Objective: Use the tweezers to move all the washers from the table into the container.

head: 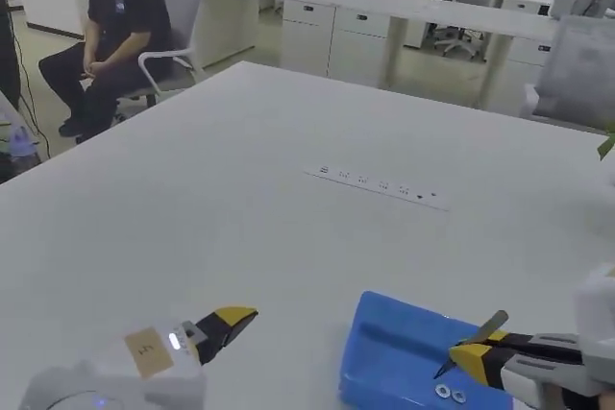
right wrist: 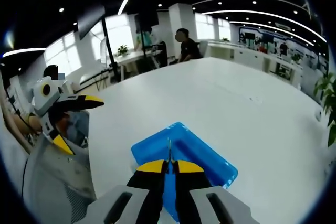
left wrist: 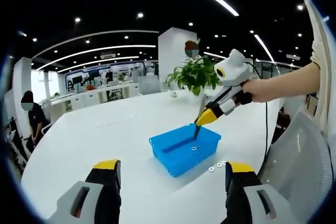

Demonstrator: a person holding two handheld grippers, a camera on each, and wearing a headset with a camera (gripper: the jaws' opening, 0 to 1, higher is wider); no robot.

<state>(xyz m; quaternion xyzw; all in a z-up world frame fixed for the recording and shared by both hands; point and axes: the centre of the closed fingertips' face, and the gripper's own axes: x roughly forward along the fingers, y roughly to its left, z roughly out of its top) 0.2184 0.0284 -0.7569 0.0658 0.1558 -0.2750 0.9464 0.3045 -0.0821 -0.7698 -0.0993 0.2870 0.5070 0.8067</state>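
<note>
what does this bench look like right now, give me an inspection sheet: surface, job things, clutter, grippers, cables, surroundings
surface: white table with a row of flush sockets
job's things: blue container holds two washers; a few loose washers lie on the table beside it; tweezers point down into the container
clutter: nothing seen
grippers: right gripper shut on the tweezers; left gripper open, holding nothing
cables: thin dark cable hangs below the right gripper
surroundings: open office, seated person, desks, chairs, potted plant
</note>
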